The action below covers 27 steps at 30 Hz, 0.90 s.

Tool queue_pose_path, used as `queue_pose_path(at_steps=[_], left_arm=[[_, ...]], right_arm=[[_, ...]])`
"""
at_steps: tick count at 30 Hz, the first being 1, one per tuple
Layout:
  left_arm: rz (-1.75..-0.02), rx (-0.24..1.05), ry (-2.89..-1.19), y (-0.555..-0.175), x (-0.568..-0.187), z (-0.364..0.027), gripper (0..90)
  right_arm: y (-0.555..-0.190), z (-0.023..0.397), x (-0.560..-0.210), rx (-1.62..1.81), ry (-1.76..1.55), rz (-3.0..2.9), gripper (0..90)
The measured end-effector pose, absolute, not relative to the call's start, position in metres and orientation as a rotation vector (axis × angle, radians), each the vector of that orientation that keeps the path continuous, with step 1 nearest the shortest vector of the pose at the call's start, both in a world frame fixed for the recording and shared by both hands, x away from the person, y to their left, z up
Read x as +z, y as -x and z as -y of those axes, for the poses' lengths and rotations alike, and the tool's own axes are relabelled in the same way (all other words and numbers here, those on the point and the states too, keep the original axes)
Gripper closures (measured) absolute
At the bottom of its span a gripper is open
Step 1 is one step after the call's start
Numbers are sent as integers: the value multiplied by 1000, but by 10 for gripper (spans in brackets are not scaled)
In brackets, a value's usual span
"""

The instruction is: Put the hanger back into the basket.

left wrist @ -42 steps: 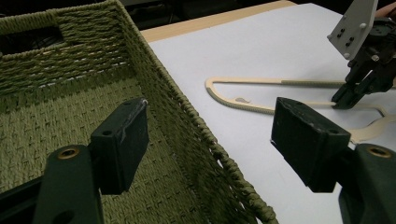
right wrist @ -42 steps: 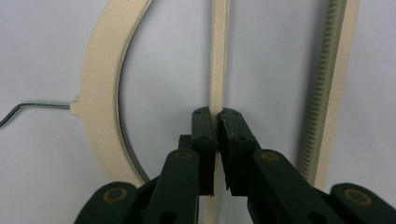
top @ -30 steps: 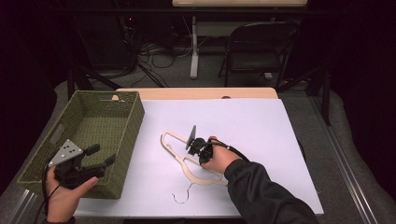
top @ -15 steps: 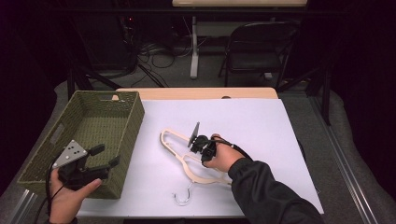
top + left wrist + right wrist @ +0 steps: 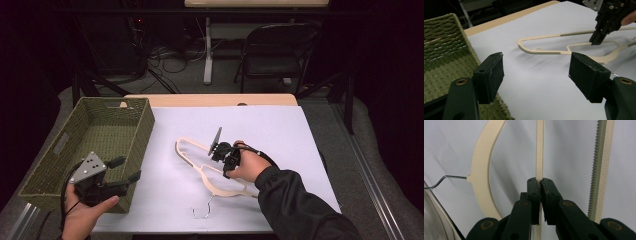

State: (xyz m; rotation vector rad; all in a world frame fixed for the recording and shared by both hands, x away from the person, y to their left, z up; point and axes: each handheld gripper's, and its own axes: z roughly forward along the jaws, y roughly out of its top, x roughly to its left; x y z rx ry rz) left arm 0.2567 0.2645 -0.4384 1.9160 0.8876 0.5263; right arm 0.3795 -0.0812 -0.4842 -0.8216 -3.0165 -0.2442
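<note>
While a white sheet (image 5: 280, 130) covers the table in a dark room, the right gripper (image 5: 223, 151) pinches a cream hanger (image 5: 192, 150); the left gripper (image 5: 117, 175) gapes wide.

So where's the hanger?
In the high view the hanger lies mid-table on the white sheet, right of the basket, pinched by the right gripper.

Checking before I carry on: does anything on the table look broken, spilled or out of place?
Nothing stands out. The hanger lies flat and whole on the white sheet, the right gripper clamped on its thin inner bar; the basket sits upright, and the left gripper is open.
</note>
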Motion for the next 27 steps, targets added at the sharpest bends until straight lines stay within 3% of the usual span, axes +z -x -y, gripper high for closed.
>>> queue_pose_path(at_steps=[16, 27], left_arm=[[-751, 460, -2018, -266, -468, -210, 298], [-644, 492, -2124, -278, -497, -174, 297]], right_arm=[[-371, 79, -456, -300, 743, 3009, 858], [-372, 79, -452, -299, 732, 3001, 858]])
